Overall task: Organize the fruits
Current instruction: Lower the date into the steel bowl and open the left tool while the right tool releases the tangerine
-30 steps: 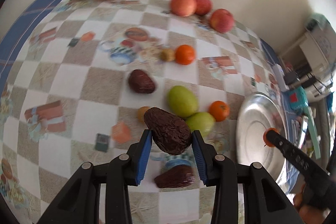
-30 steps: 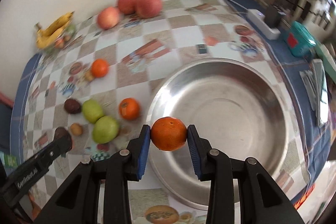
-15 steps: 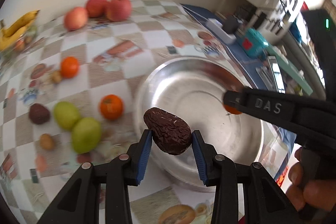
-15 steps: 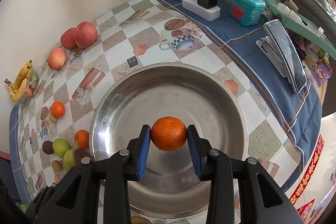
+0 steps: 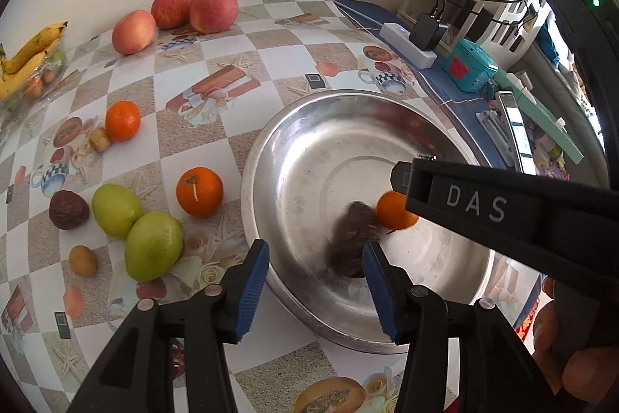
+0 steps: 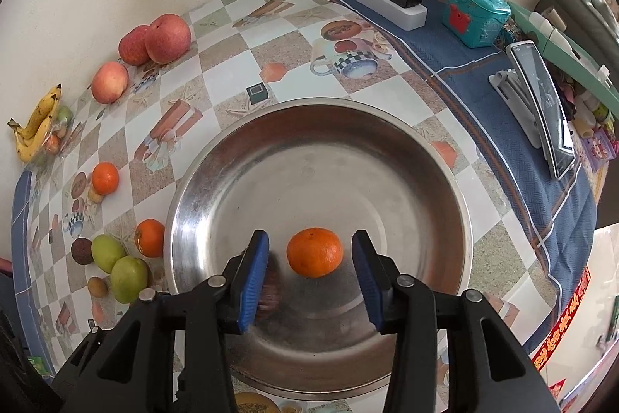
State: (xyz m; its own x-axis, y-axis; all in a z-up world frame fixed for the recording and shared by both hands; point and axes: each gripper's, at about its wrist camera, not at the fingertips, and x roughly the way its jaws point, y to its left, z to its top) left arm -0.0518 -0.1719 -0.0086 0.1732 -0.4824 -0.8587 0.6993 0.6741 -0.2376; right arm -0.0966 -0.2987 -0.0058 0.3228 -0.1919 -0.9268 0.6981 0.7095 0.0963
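Note:
A steel bowl [image 5: 294, 157] [image 6: 387, 149] sits on the checked tablecloth. A blurred dark brown wrinkled fruit [image 5: 350, 239] [image 6: 271, 287] and an orange tangerine [image 5: 394, 209] [image 6: 314, 252] lie inside it. My left gripper [image 5: 315, 277] is open and empty over the bowl's near rim. My right gripper [image 6: 311, 268] is open, its jaws either side of the tangerine without touching it. Its arm crosses the left wrist view at the right.
On the cloth left of the bowl lie two tangerines [image 5: 199, 191] [image 5: 122, 120], two green fruits [image 5: 153, 244] [image 5: 117, 211], a dark fruit [image 5: 69, 209], three apples [image 5: 212, 9] and bananas [image 5: 27, 62]. A power strip [image 6: 390, 4], a teal box [image 6: 477, 12] and a phone [image 6: 541, 103] stand at the right.
Both grippers have opened. The dark fruit has dropped from the left gripper and the tangerine from the right gripper into the bowl. Both grippers had moved over the bowl.

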